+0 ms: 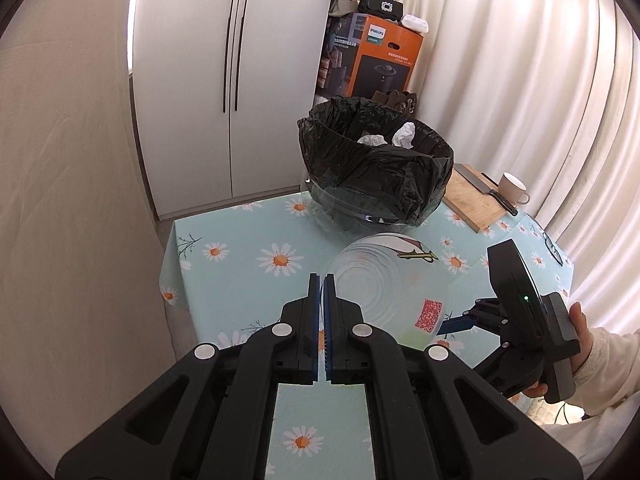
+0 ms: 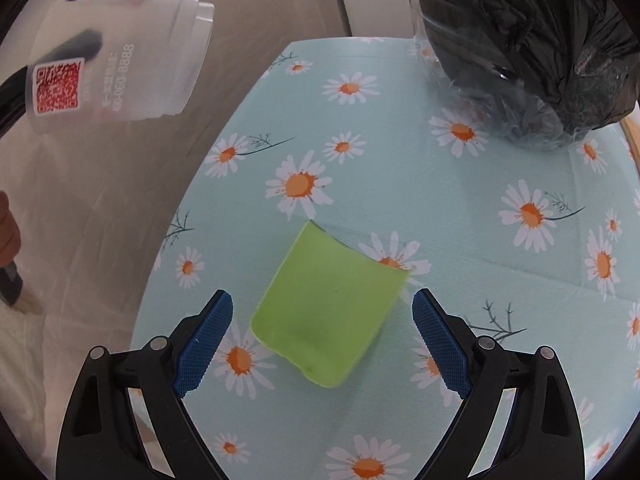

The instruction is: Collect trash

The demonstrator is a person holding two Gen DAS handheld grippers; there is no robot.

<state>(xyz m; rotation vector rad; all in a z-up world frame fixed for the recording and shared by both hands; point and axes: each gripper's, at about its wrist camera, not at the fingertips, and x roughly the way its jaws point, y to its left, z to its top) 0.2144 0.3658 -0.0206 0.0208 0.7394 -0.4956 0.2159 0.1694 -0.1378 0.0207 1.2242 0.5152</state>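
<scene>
A clear bin (image 1: 360, 216) lined with a black bag (image 1: 376, 160) stands at the far side of the table (image 1: 240, 240), on the daisy cloth. Two crumpled white paper wads (image 1: 404, 135) lie inside the bag. In the right wrist view the same bag (image 2: 528, 40) sits at the upper right, well apart from a green paper (image 2: 328, 308) that lies flat on the cloth.

The left gripper (image 1: 323, 280) is pinched almost closed on the rim of a clear plastic cup (image 1: 384, 292), which it holds lifted above the table, near the bin; the cup carries a red QR code and, as far as can be seen, nothing inside. From the right wrist the cup (image 2: 116, 56) shows at the upper left, tilted on its side in the air.

The right gripper (image 2: 322, 312) is spread wide, its blue pads (image 2: 440, 344) on either side of the green paper, holding nothing. Whether the pads touch the cloth cannot be told

Behind the bin lie a board (image 1: 472, 196), a knife (image 1: 486, 190) and a mug (image 1: 514, 188)
</scene>
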